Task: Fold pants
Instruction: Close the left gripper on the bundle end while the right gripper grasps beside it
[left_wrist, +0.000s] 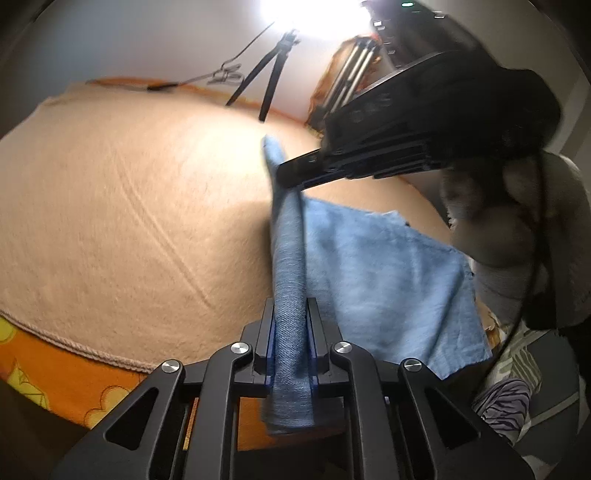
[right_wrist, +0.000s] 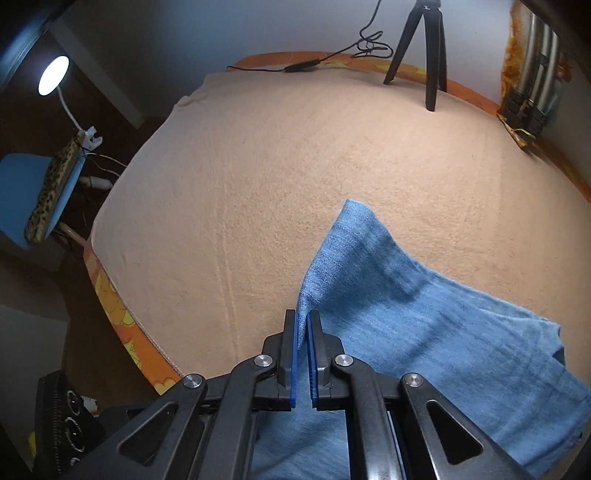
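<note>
Pants (left_wrist: 388, 273) edge pinched by both tools, L (left_wrist: 290, 314) & R (right_wrist: 303, 325).

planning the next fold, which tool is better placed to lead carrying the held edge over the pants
Right, probably. The right tool pinches the far end of the pants edge over the blanket; the left tool holds the near end.
</note>
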